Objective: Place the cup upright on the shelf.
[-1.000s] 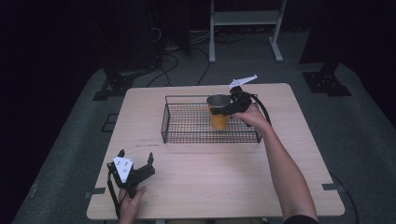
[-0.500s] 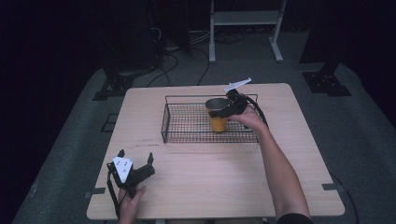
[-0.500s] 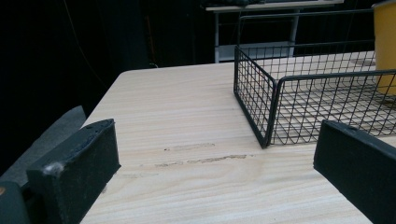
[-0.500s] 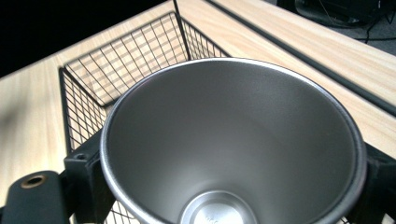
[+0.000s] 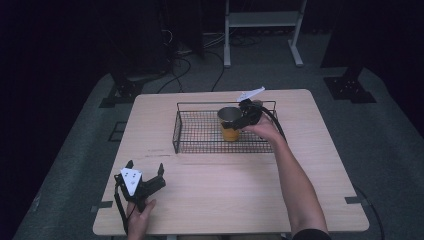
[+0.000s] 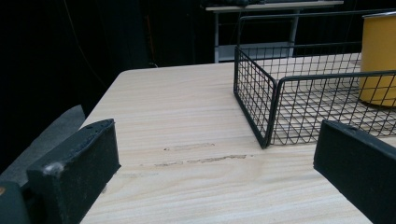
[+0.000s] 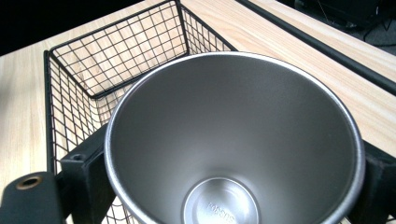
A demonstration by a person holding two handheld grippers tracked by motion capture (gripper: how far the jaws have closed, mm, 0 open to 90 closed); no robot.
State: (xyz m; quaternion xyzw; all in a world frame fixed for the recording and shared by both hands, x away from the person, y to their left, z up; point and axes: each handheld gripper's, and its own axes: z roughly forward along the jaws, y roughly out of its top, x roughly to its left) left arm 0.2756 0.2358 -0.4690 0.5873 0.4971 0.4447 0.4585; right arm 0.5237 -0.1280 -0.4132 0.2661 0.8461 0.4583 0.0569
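Note:
A yellow cup (image 5: 230, 125) with a steel inside stands upright in the right half of a black wire basket (image 5: 200, 105) at the back of the wooden table (image 5: 225, 190). My right gripper (image 5: 241, 120) is shut on the cup from its right side. In the right gripper view the cup (image 7: 233, 140) sits between both jaws, over the basket (image 7: 116, 60). My left gripper (image 5: 145, 165) rests open near the front left corner. In the left gripper view, the left gripper (image 6: 217, 135) holds nothing and faces the basket (image 6: 271, 93) and the cup (image 6: 378, 56).
The left half of the basket floor is bare mesh. Behind the table stand a white metal frame (image 5: 262, 20) and black stand bases (image 5: 350, 87), with cables (image 5: 175, 55) on the grey floor. A faint scuff mark (image 6: 201, 161) lies ahead of the left gripper.
My right gripper and the cup have shifted slightly left and down inside the basket. The left gripper has not moved.

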